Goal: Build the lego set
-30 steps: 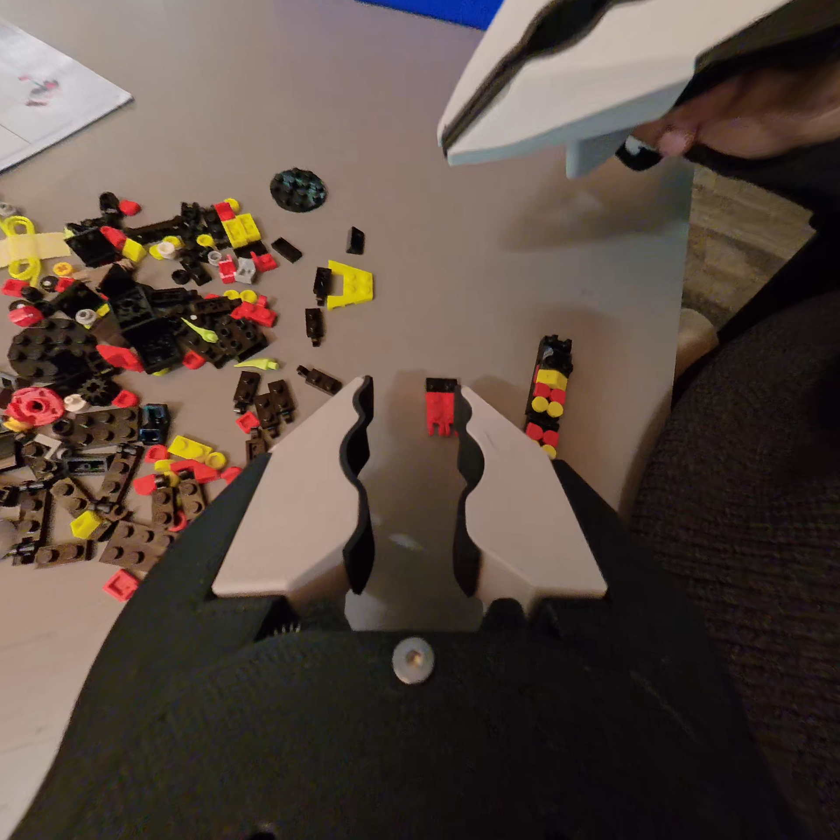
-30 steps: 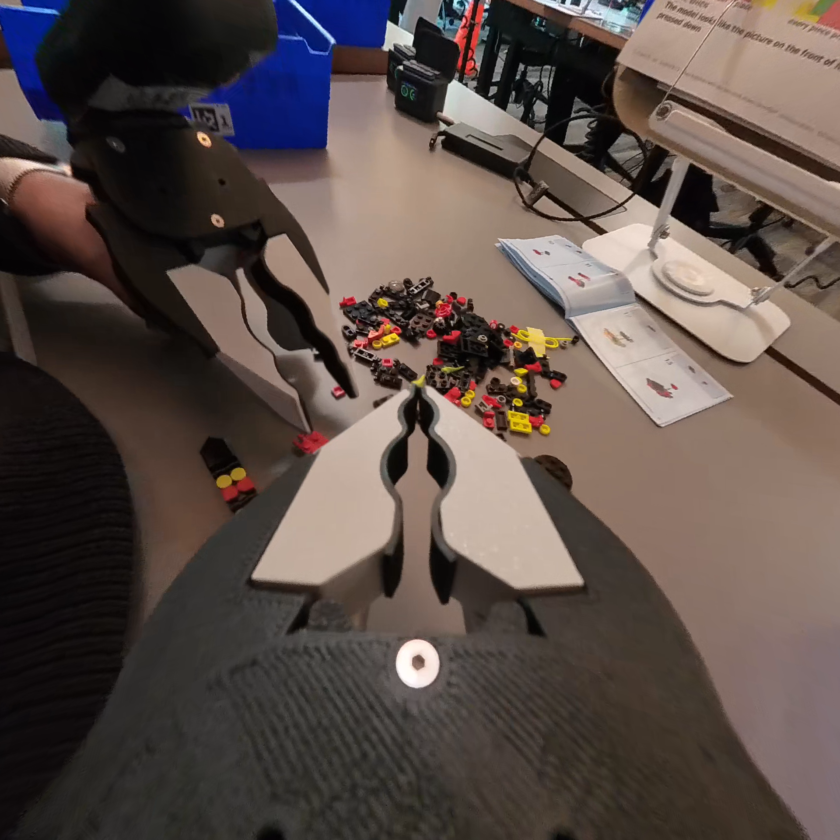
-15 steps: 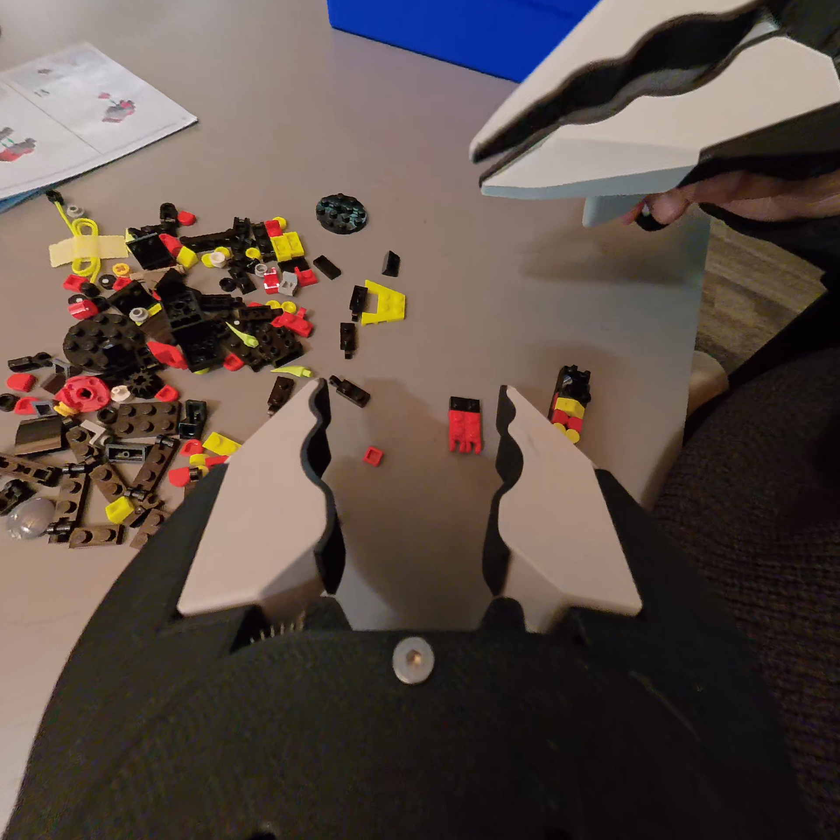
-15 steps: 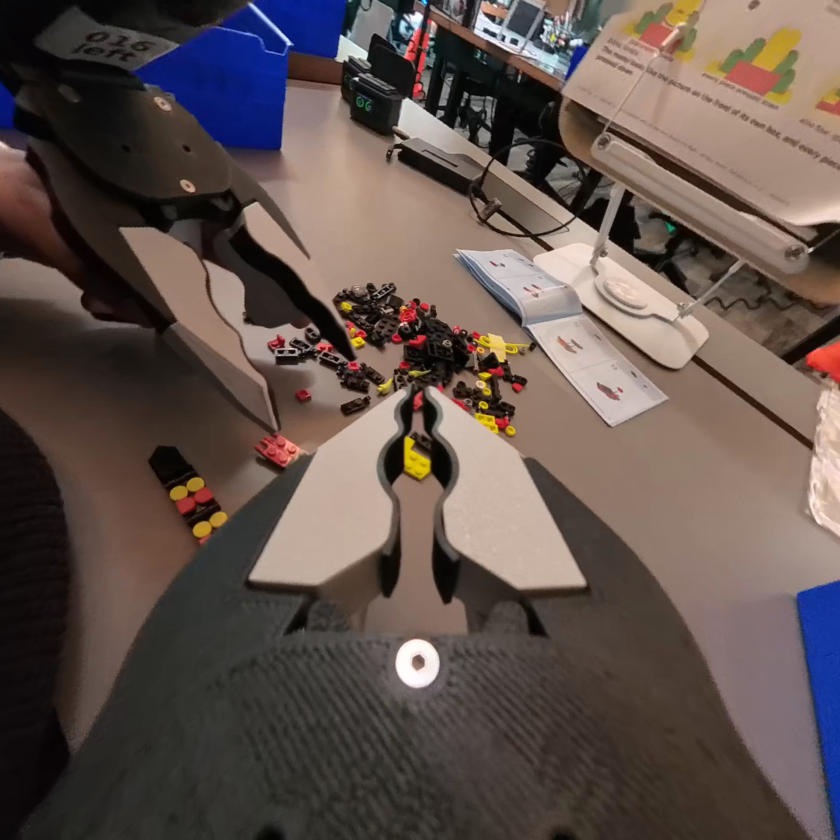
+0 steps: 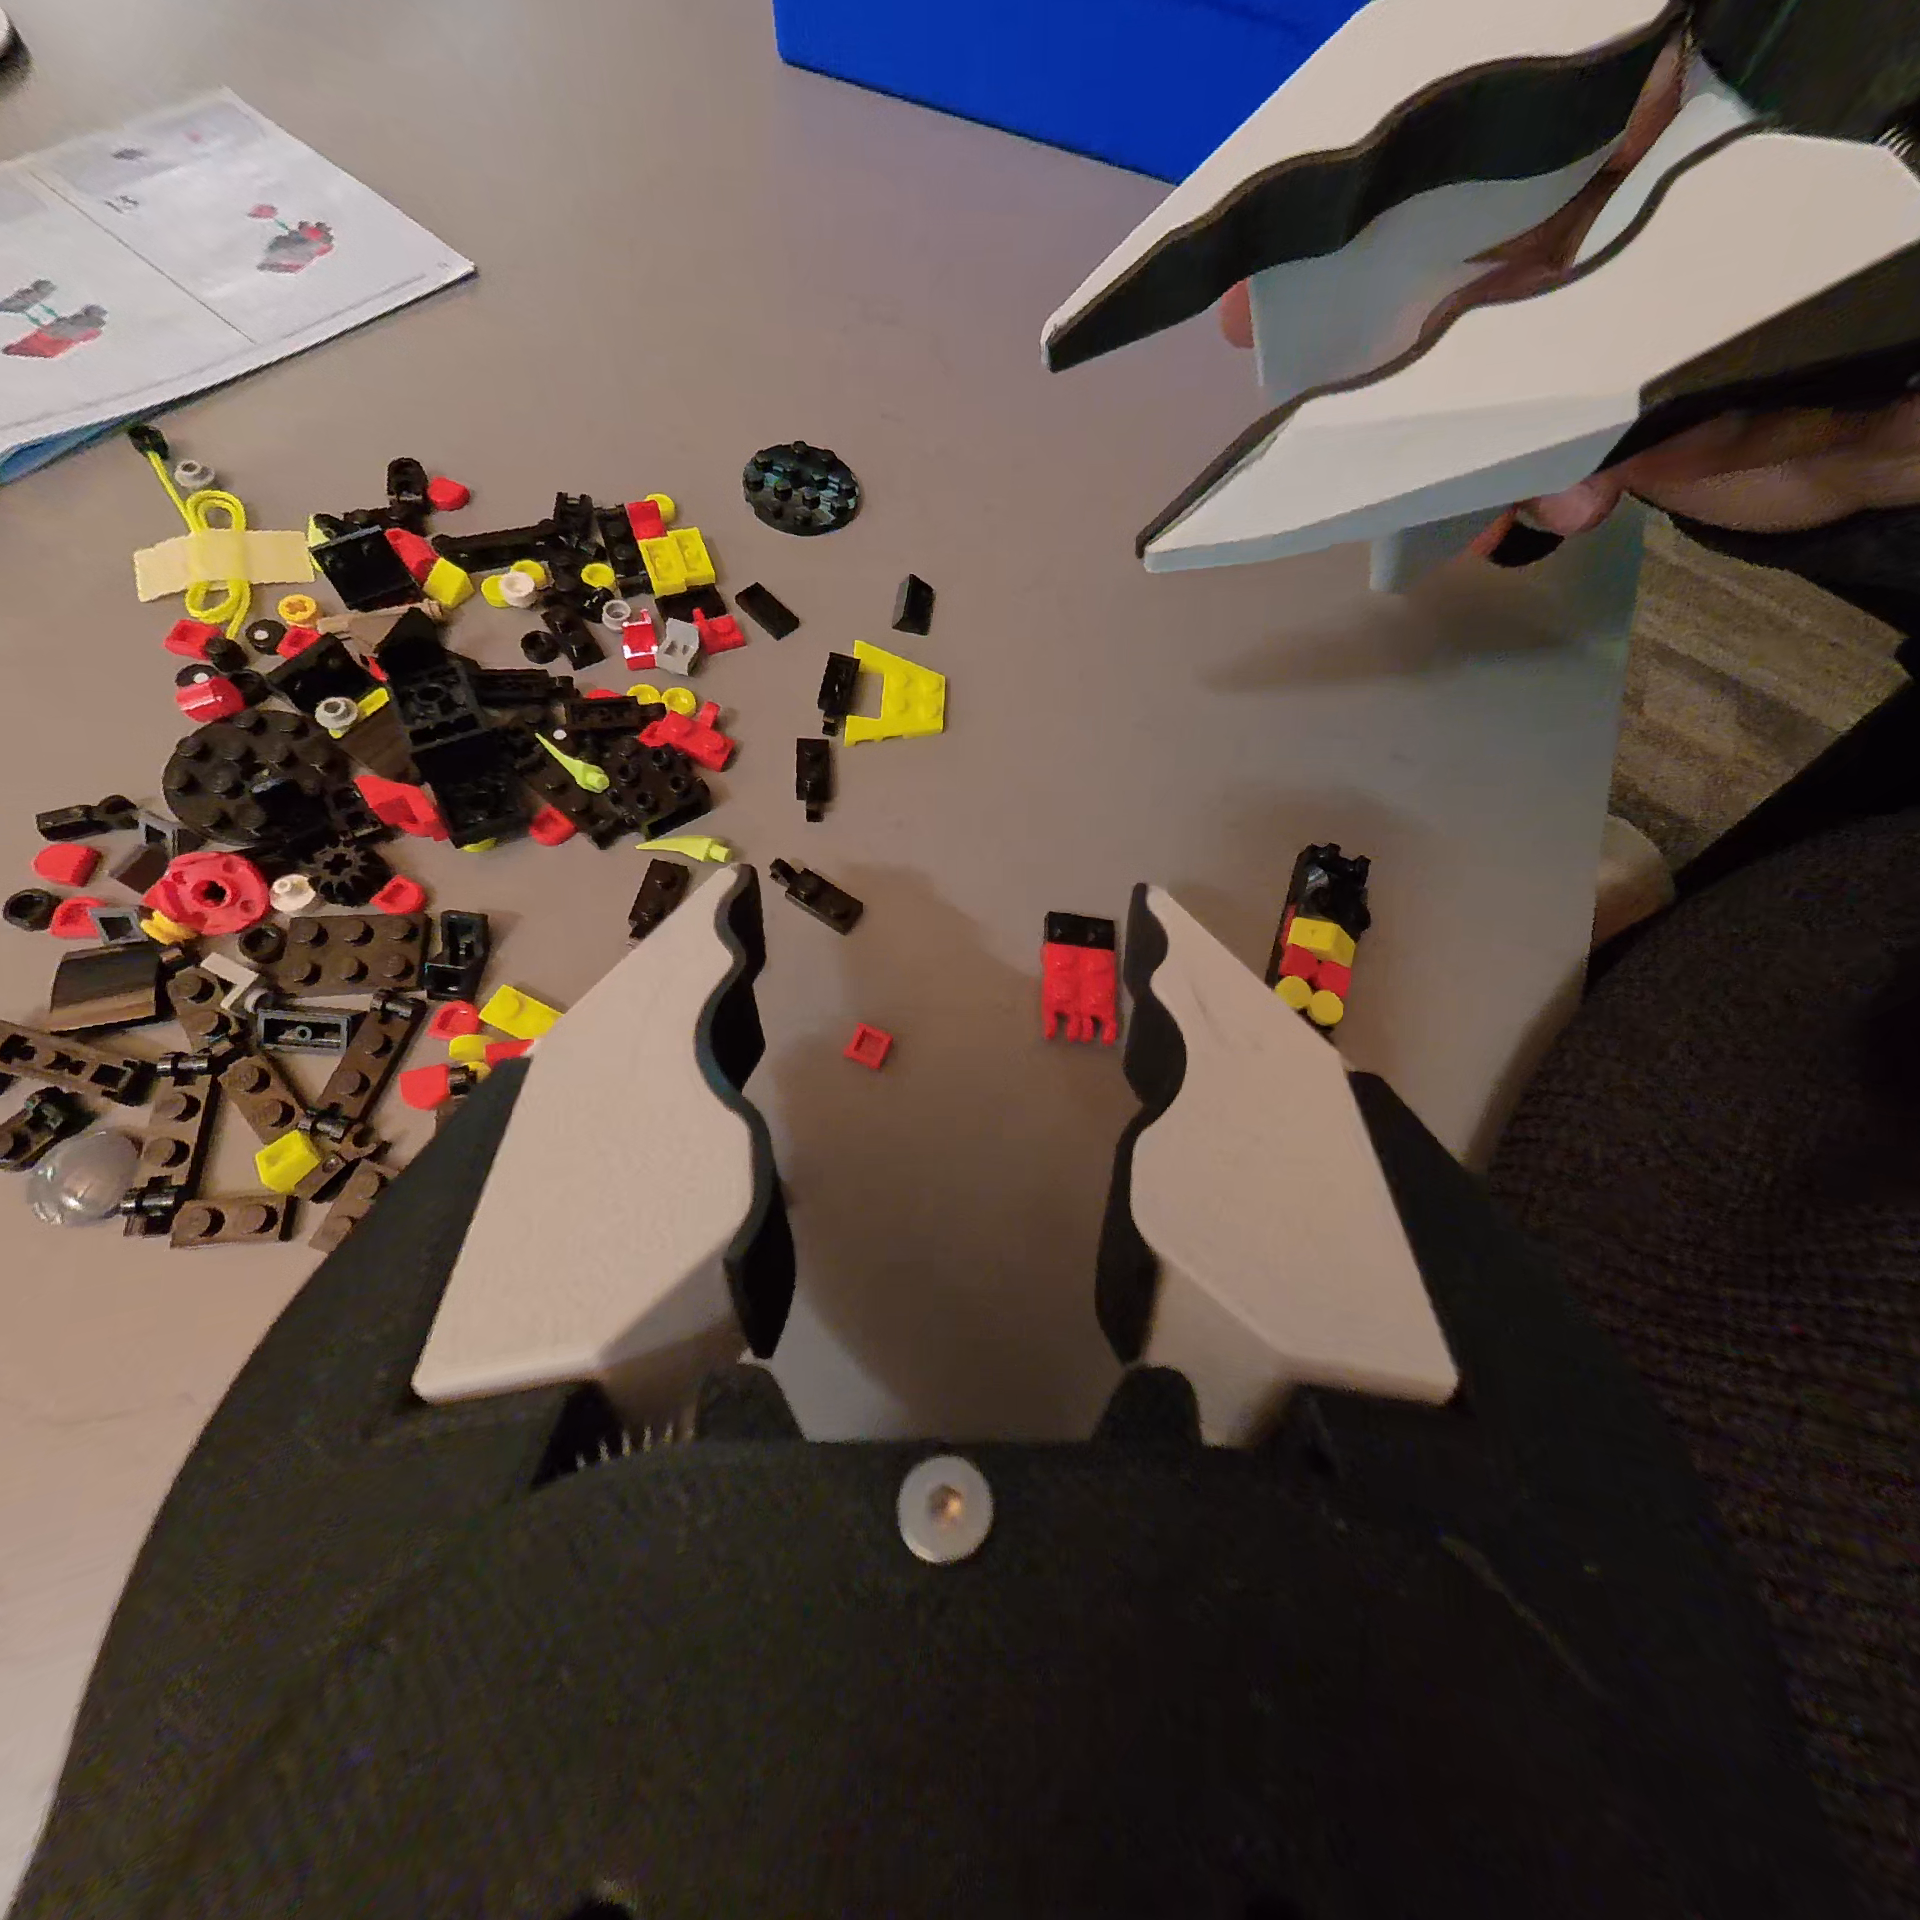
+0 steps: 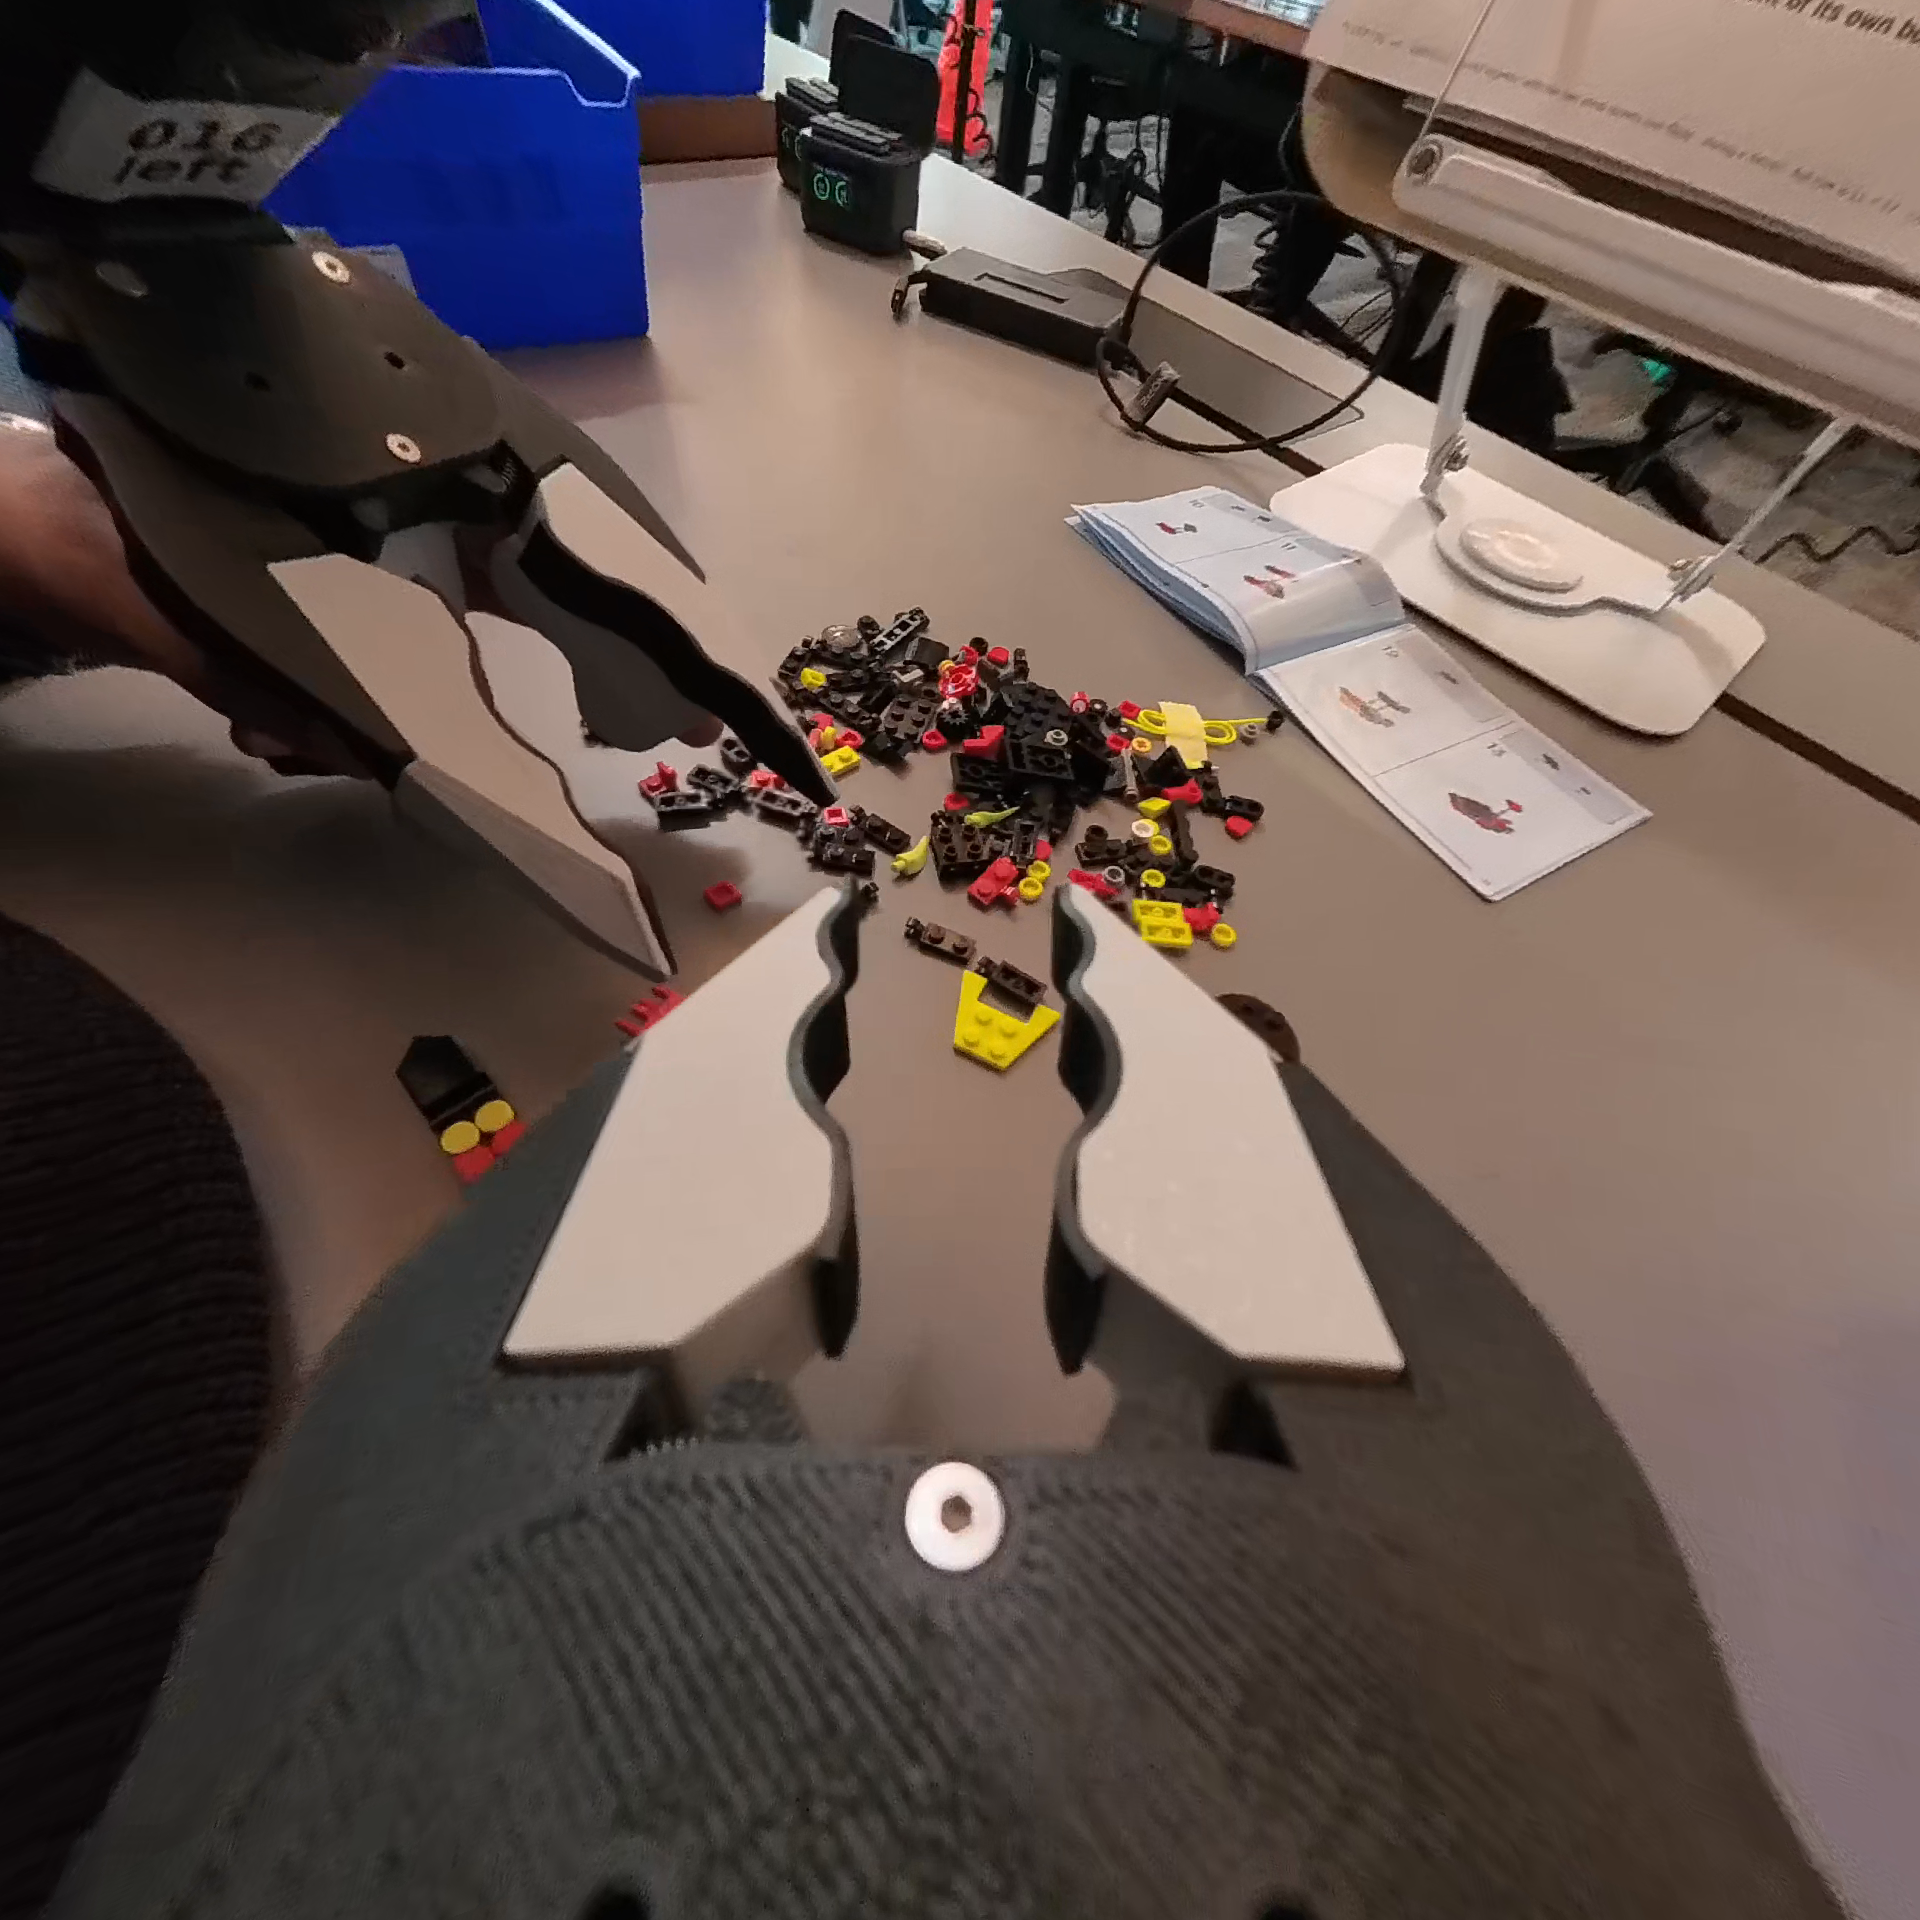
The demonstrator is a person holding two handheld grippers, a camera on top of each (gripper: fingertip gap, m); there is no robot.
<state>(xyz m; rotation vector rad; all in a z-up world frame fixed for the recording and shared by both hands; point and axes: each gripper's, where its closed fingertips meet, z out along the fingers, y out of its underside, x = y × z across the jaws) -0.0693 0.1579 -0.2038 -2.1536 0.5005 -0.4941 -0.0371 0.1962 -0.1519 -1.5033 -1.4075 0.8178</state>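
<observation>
Since a second ago both my claws have spread: my left claw (image 5: 940, 914) has gone from a narrow gap to wide, and my right claw (image 6: 956, 914) from nearly closed to a moderate gap; both hold nothing. Going left to right in the left wrist view, the instruction booklet (image 5: 197, 260) lies at upper left, the loose brick pile (image 5: 416, 790) fills the left middle, and a tiny red tile (image 5: 868, 1044) sits alone on the bench (image 5: 1039, 675) between my left fingers. Just right of it is the red-and-black hinge piece (image 5: 1081, 977), then the partly built strip (image 5: 1320, 940) near the bench edge. My right claw hovers over the yellow wedge plate (image 6: 997, 1023). I judge the risk is nudging that strip off the edge, or flicking the tiny tile away.
</observation>
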